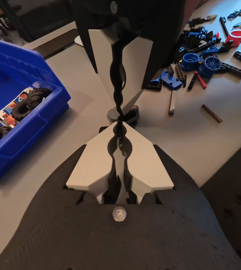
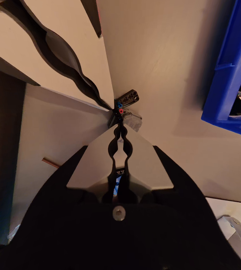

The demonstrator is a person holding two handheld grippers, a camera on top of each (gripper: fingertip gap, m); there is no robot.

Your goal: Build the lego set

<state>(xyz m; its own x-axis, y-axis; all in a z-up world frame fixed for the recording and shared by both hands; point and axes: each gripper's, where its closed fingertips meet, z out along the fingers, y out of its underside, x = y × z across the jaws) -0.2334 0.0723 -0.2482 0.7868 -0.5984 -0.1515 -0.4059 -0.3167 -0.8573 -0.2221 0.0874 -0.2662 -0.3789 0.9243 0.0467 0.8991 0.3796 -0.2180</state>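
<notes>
pale grey desk (image 1: 175,146) carries everything here, lit warm and dim. at its middle sits a small lego assembly (image 1: 129,114): a grey block with black beams, a red pin and a blue pin, seen more closely in the right wrist view (image 2: 125,111). both claws meet at it. the left claw (image 1: 119,124) is drawn narrow, its tips pinched on a black part at the assembly's near edge. the right claw (image 2: 120,125), coming from the opposite side, is also drawn narrow with its tips at the assembly; whether it truly grips a part i cannot tell. just beyond, a grey bar (image 1: 172,103) and a brown axle (image 1: 211,113) lie apart on the desk. further out, a heap of loose pieces (image 1: 204,58) with two blue wheel hubs (image 1: 190,59) and a red cup (image 1: 235,38). on the other side, a blue bin (image 1: 33,116) holds black tyres (image 1: 29,102) and a sticker sheet (image 1: 9,112).
</notes>
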